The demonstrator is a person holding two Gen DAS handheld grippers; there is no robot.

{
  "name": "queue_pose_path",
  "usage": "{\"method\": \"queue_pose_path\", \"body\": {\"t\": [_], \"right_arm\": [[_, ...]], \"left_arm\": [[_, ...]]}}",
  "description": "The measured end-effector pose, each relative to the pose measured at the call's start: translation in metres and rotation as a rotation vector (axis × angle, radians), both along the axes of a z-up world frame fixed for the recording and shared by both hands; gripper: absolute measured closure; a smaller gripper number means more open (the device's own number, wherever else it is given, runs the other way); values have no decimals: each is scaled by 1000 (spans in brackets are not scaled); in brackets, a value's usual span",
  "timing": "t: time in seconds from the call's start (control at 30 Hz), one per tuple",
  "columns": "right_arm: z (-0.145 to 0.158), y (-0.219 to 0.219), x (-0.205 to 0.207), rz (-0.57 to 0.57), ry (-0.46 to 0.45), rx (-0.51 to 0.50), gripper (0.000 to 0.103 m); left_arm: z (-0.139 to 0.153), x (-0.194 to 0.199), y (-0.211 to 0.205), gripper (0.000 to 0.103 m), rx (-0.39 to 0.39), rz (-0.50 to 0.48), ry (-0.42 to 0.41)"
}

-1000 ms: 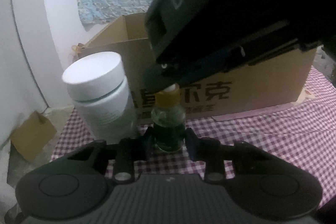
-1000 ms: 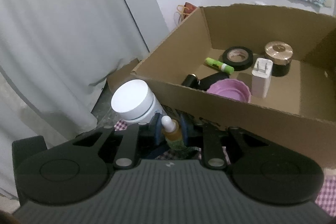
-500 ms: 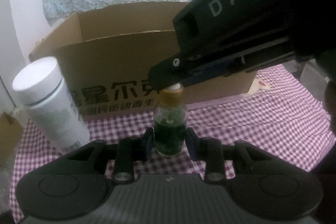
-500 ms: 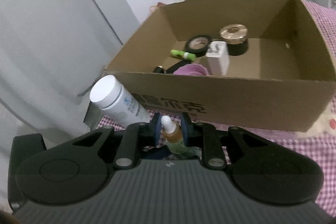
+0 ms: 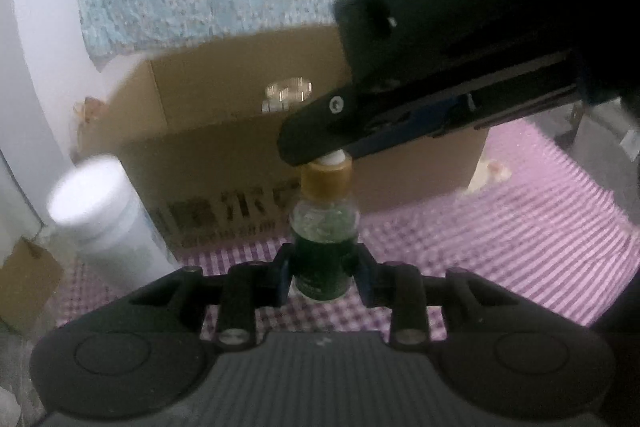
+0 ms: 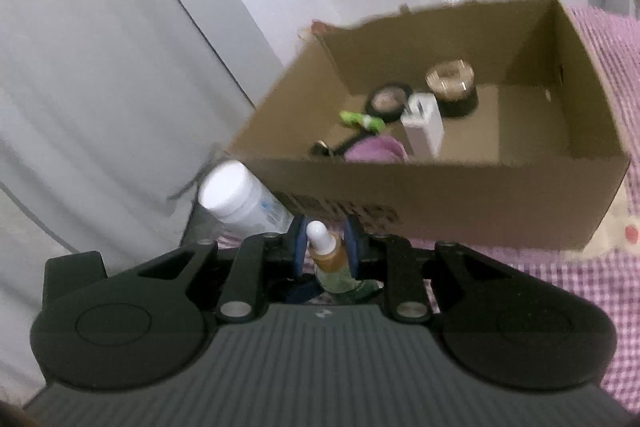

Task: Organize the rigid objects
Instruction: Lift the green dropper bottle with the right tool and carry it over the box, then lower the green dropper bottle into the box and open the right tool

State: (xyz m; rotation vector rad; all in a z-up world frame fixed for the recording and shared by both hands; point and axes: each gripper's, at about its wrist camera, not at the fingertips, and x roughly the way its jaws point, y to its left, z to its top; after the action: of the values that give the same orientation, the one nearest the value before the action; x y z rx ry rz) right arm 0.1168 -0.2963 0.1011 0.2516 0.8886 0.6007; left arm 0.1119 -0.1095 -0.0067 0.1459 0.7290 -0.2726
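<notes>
Dropper bottle (image 5: 323, 247), green glass with an amber collar, hangs clear of the checked cloth (image 5: 500, 239), held at both ends. To its left a white jar (image 5: 100, 223) stands just beside the cardboard box (image 5: 224, 163). The left gripper (image 5: 324, 269) clamps narrow on the bottle's body; the right gripper (image 6: 325, 247) pinches its white tip and collar from above. Judging by this, the carry to the box is in hand. Next, the bottle must clear the near wall, then go down on the bare floor right of the white charger (image 6: 424, 129).
</notes>
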Motion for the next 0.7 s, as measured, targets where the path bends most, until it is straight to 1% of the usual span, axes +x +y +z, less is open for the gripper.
{"method": "queue_pose_path", "body": {"t": [0.1, 0.23, 0.3, 0.37, 0.43, 0.5, 0.6, 0.7], "right_arm": [[26, -2, -3, 19, -62, 29, 84], [64, -6, 2, 37, -150, 60, 84], [81, -11, 9, 40, -188, 70, 84], [95, -15, 18, 40, -218, 75, 84], [102, -19, 28, 29, -231, 68, 84], [104, -23, 43, 21, -217, 69, 83], [97, -33, 67, 3, -171, 68, 83], [78, -42, 92, -18, -120, 57, 82]], "left_arm": [[27, -3, 2, 70, -14, -7, -47], [64, 7, -4, 70, -13, -28, -117], [78, 15, -12, 70, 2, -32, -152], [85, 28, -19, 70, -5, -34, -163], [89, 44, -25, 70, -32, -38, -142], [87, 59, -28, 70, -43, -39, -112], [77, 89, -34, 70, -57, -43, -42], [62, 115, -44, 70, -72, -45, 50]]}}
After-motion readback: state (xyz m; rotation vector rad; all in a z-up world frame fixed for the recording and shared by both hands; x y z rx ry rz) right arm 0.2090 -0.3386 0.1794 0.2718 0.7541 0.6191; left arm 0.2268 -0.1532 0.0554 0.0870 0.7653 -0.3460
